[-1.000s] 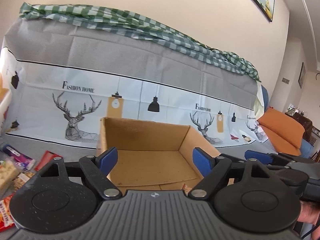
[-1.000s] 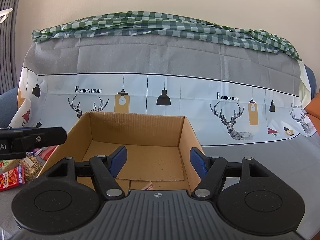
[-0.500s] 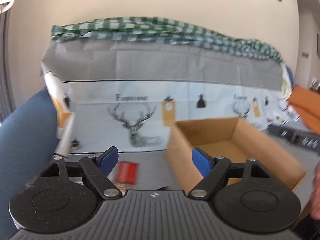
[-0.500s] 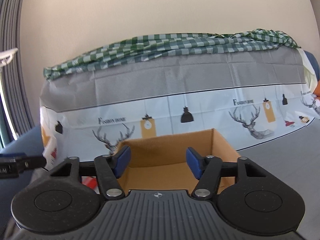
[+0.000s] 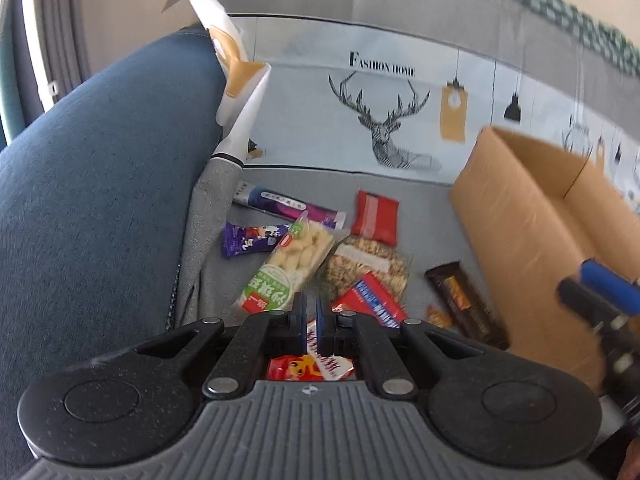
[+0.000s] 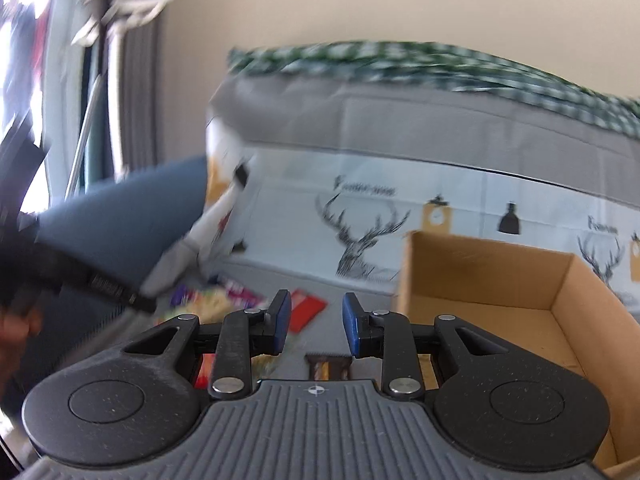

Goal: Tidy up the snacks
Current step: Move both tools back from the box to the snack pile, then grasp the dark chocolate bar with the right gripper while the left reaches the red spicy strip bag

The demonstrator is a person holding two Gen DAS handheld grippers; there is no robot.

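Several snack packets lie on the grey sofa cover: a green-and-white packet of pale snacks (image 5: pixel 290 266), a purple bar (image 5: pixel 250 240), a red pouch (image 5: pixel 376 218), a brown bar (image 5: pixel 460 300), a nut packet (image 5: pixel 370 262). My left gripper (image 5: pixel 311 312) hovers just above them, its jaws almost closed with a narrow gap; a red packet (image 5: pixel 310 364) lies beneath it, and I cannot tell if it is gripped. An open cardboard box (image 5: pixel 532 216) stands to the right, also in the right wrist view (image 6: pixel 500 284). My right gripper (image 6: pixel 314 320) is open and empty, left of the box.
A blue sofa arm (image 5: pixel 92 168) rises on the left. The sofa back carries a deer-print cover (image 5: pixel 384 120) and a green checked cloth (image 6: pixel 400 60). The right gripper shows at the left view's right edge (image 5: pixel 608 292). A curtain and window lie far left (image 6: pixel 60 80).
Both grippers have swung left from the box toward the snack pile, and the left one has tilted down. The left jaws have gone from wide open to almost closed; the right jaws have narrowed.
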